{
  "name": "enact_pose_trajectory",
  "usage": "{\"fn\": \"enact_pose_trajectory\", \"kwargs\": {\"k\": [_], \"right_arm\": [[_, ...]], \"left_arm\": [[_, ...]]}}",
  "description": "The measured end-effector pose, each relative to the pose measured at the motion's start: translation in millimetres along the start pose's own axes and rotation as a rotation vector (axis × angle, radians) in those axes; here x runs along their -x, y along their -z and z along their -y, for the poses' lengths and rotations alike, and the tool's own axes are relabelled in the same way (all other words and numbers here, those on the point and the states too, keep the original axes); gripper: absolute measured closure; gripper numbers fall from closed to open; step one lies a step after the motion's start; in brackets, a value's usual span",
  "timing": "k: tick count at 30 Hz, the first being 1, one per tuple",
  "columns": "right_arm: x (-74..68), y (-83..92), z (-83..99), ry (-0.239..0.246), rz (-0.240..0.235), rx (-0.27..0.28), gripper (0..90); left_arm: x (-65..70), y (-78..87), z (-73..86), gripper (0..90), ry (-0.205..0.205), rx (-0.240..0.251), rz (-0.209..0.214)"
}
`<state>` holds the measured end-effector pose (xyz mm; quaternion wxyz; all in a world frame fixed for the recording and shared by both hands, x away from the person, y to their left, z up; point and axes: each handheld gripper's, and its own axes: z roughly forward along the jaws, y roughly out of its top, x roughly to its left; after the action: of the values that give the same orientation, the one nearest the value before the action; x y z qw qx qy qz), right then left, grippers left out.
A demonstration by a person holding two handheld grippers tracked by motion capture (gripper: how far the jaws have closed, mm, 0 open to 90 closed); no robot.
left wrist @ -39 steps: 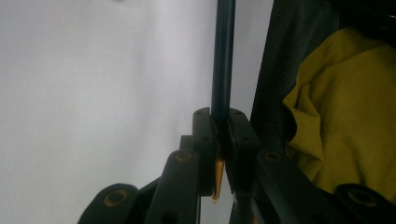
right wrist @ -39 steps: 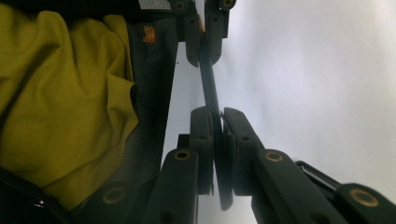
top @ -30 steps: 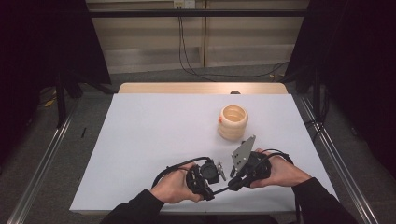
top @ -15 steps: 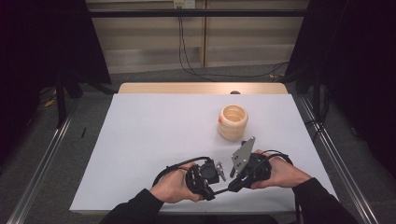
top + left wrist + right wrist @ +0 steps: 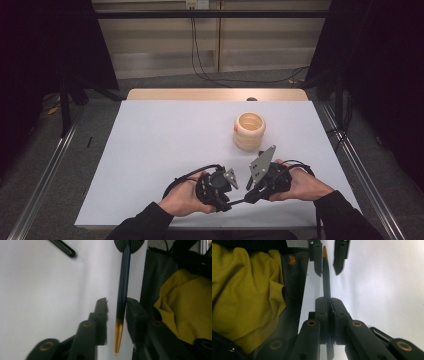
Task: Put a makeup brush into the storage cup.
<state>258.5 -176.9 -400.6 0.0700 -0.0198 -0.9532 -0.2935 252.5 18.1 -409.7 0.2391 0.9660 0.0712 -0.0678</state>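
From above: finds both hands low at the near edge of the worktop point(image 5: 165, 150), right of its middle, with the left tongs point(image 5: 229, 194) and right tongs point(image 5: 254, 192) turned tip to tip. Bridges the two with a slim dark pen point(image 5: 240, 201), lying roughly along that near edge and hard to make out against the black bodies. Leaves a ribbed cream pot point(image 5: 249, 131) well apart, toward the far right corner.

Along the left tongs: puts the pen's gold end between the jaws, long axis running straight away toward the right tongs at the top of the frame. Have just been opening, with a clear gap on one side of the shaft and the other jaw close beside it, contact uncertain; no grip to speak of. Blurs the near jaw and crops the far end of the pen.

Along the right tongs: clamps the dark shaft tight between fully closed jaws, so carries the pen alone. Hides the pen's rear end behind the jaws. Judged from this, calls for drawing apart along the pen's axis, the right hand being the holder
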Motion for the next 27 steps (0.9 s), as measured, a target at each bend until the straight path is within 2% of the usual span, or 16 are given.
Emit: {"fn": "enact_pose_trajectory", "kwargs": {"k": [2, 4, 5, 6, 11, 15, 16, 18, 19, 20, 23, 24, 25, 27], "right_arm": [[0.6, 0.8, 0.4, 0.000, 0.003, 0.003, 85.2], [1.1, 1.8, 1.1, -0.002, 0.010, 0.009, 85.2], [0.9, 2.3, 1.4, -0.006, 0.014, 0.009, 85.3], [0.7, 3.0, 1.6, -0.011, 0.015, 0.009, 85.2], [2.4, 5.0, 2.5, -0.020, 0.035, 0.026, 85.2], [2.4, 7.1, 3.1, -0.029, 0.052, 0.029, 85.2], [2.4, 7.3, 3.5, -0.032, 0.055, 0.036, 85.2], [3.0, 8.0, 4.2, -0.032, 0.062, 0.034, 85.2], [2.7, 8.7, 4.5, -0.039, 0.063, 0.033, 85.2], [2.8, 9.1, 5.0, -0.043, 0.067, 0.036, 85.2], [3.1, 10.2, 6.2, -0.053, 0.074, 0.040, 85.2], [3.0, 10.1, 6.5, -0.061, 0.073, 0.040, 85.2], [3.5, 9.8, 7.0, -0.060, 0.076, 0.043, 85.2], [3.7, 10.1, 7.4, -0.068, 0.089, 0.039, 85.2]], "left_arm": [[-2.6, 2.3, 0.2, 62.8, 0.010, 0.023, -0.011], [-4.3, 3.5, 0.7, 53.4, 0.009, 0.040, -0.025], [-4.5, 3.6, 1.5, 49.2, 0.026, 0.055, -0.025], [-6.2, 4.2, 1.9, 45.1, 0.017, 0.057, -0.028], [-6.9, 4.2, 3.3, 27.5, 0.056, 0.111, -0.054], [-9.1, 4.3, 3.9, 14.1, 0.053, 0.119, -0.092], [-8.4, 3.9, 4.1, 11.6, 0.075, 0.134, -0.102], [-11.6, 5.0, 5.4, 7.3, 0.084, 0.151, -0.093], [-11.7, 5.1, 6.1, 6.0, 0.107, 0.174, -0.095], [-13.0, 6.6, 7.2, 5.7, 0.098, 0.174, -0.100], [-13.4, 10.2, 10.3, 5.8, 0.124, 0.216, -0.108], [-12.1, 12.3, 12.9, 5.8, 0.117, 0.263, -0.119], [-11.9, 15.5, 14.9, 5.8, 0.088, 0.280, -0.123], [-13.1, 20.4, 16.6, 5.3, 0.091, 0.296, -0.114]]}}
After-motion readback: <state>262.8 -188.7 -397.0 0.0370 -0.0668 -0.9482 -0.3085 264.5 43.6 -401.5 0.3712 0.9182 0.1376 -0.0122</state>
